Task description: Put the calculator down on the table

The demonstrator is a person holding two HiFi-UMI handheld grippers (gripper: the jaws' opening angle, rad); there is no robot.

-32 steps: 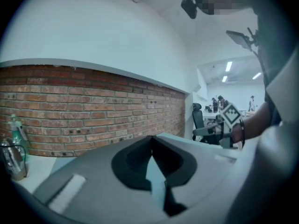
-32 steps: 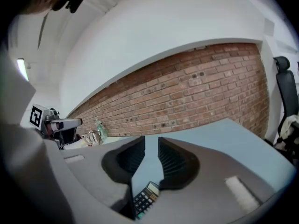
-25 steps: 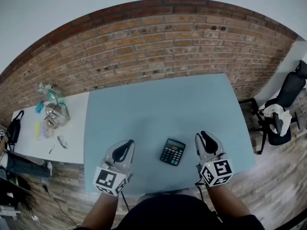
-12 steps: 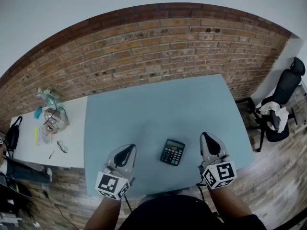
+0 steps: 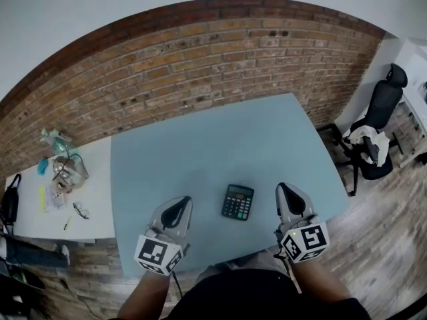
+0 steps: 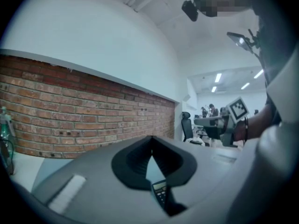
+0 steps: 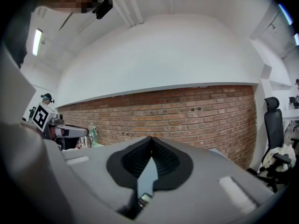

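The black calculator lies flat on the pale blue table, near its front edge and between my two grippers. Nothing touches it. My left gripper hovers to its left, jaws shut and empty. To its right, my right gripper is also shut with nothing in it. A sliver of the calculator shows below the closed jaws of the left gripper in the left gripper view. The right gripper view shows the same under the right gripper, where a corner of the calculator peeks out.
A white side table at the left carries bottles and small clutter. A brick wall runs behind the tables. A black office chair with cloth on it stands at the right on the wooden floor.
The calculator lies where it was on the table. My right gripper has shifted slightly and lifted a little. The left gripper has hardly moved.
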